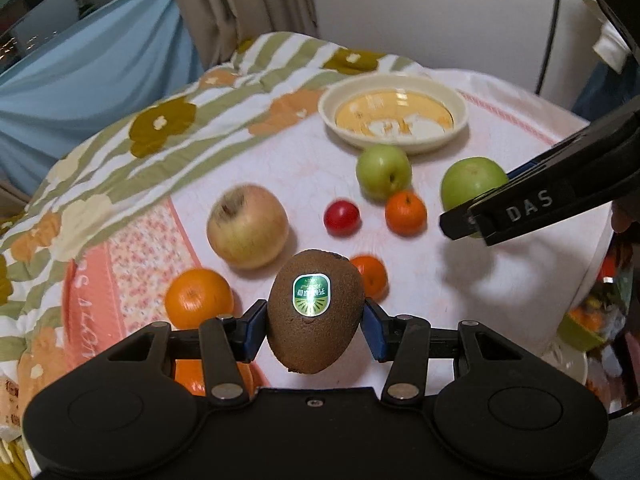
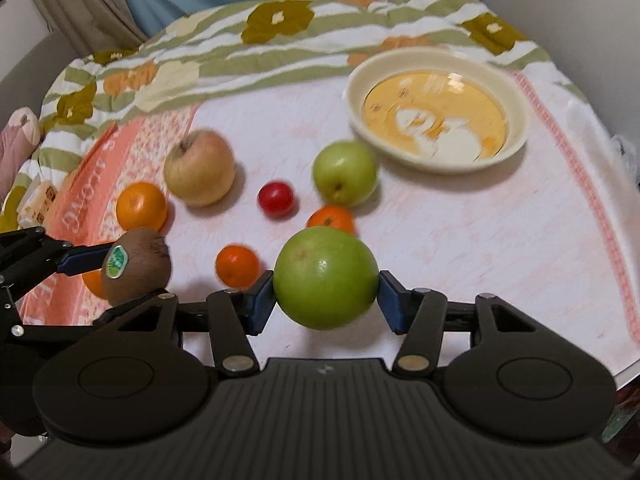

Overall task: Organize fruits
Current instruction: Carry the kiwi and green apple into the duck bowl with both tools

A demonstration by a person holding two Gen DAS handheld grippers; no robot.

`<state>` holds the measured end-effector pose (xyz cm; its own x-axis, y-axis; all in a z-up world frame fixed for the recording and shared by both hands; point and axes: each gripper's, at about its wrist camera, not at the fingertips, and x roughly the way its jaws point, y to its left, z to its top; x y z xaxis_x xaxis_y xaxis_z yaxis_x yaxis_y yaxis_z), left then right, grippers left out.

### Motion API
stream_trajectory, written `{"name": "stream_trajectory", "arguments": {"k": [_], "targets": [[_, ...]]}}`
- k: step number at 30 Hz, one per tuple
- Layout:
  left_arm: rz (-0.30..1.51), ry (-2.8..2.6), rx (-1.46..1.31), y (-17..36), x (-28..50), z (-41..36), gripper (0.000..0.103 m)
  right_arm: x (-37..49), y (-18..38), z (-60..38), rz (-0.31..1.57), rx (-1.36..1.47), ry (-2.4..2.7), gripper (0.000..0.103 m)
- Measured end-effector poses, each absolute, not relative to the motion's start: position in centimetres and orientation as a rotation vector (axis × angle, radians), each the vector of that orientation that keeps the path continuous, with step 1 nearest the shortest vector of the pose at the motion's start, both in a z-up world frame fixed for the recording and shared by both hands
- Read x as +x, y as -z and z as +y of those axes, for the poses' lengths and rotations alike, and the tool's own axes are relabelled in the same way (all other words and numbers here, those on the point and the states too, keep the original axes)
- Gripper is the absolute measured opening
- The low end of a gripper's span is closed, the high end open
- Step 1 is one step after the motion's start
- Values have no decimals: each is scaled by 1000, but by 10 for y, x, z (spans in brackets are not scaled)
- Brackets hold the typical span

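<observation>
My left tongs (image 1: 316, 322) are closed on a brown fuzzy kiwi with a green oval sticker (image 1: 315, 312); the blue pads press its two sides and it hangs clear of the pale pink quilted cloth covering the table (image 1: 420, 280). My right tongs (image 2: 326, 294) are clamped on a large smooth green apple (image 2: 326, 277), also lifted off the cloth.

From the left wrist, the right tongs come in from the table's right edge with the green apple half hidden behind their black fingers. Only this view shows a second orange partly tucked under my left tongs, just beside the round bright orange (image 1: 199, 298).

From the right wrist, the kiwi shows near the left edge, in front of that orange. Spread across the middle lie a yellowish-pink apple (image 2: 199, 173), a small red round fruit (image 2: 275, 199), a smaller green apple (image 2: 345, 178) and two small mandarins (image 2: 237, 266). The cream shallow bowl with a yellow bottom (image 2: 516, 120) sits toward the far right corner, holding no fruit, the smaller green apple just beside its rim.
</observation>
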<state>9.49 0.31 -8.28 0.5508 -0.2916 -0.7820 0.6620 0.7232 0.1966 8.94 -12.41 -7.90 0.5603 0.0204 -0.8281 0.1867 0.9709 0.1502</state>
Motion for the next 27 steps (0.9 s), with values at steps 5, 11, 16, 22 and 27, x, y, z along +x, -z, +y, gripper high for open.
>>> {"name": "stream_trajectory", "arguments": {"k": [5,11,16,22,27], "targets": [[792,522,475,62,94,-21,54,90,58,-159,944,213,67,69],[799,460,379,40,105,-61,54,103,36,-213,907,186,29,69],[779,408,334,31,125,-100,54,126,25,-264,875,151,2,69],[777,364,298,38,163,-145,54,169,27,-318,865,112,-40,69],[795,349,277,53,202,-178,54,208,37,-346,867,76,-75,69]]}}
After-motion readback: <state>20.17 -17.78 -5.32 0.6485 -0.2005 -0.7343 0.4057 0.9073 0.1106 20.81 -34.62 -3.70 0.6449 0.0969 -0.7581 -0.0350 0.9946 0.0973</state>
